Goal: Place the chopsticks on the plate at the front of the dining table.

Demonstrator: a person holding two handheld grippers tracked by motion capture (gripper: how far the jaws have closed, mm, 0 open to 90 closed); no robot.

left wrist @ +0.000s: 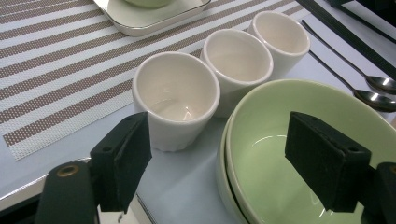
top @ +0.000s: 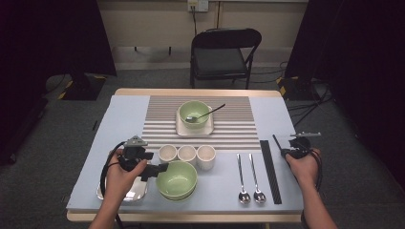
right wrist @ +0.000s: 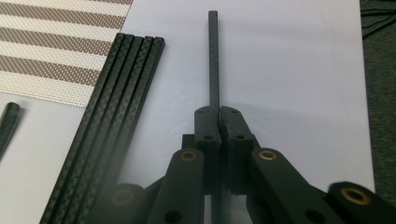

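We see the right gripper (right wrist: 218, 116) clamped on a single thin black chopstick (right wrist: 213, 60), which sticks straight out from between its closed jaws over the pale blue desk (right wrist: 289, 70). In the high view this right gripper (top: 286, 149) sits at the right edge of the desk, with the chopstick (top: 276, 141) slanting up and away from the hand. Just beside it to the left lies the row of remaining black chopsticks (top: 270, 169), packed side by side and touching one another; in the right gripper view they (right wrist: 112, 116) run diagonally next to the brown-and-white striped placemat (right wrist: 56, 42).

The left gripper (left wrist: 217, 163) has its jaws wide apart and grips nothing. It hovers over the rim of the stacked pale green ceramic bowls (left wrist: 299, 154), one pad outside the rim and the other over the inside. In the high view the left gripper (top: 155, 169) is at the left side of these bowls (top: 177, 179). Behind them three small white ceramic cups (top: 186, 154) stand in a row, touching one another. Two metal spoons (top: 250, 179) lie between the bowls and the chopstick row. Further back, a green bowl with a spoon (top: 194, 113) rests on a square white plate (top: 181, 128).
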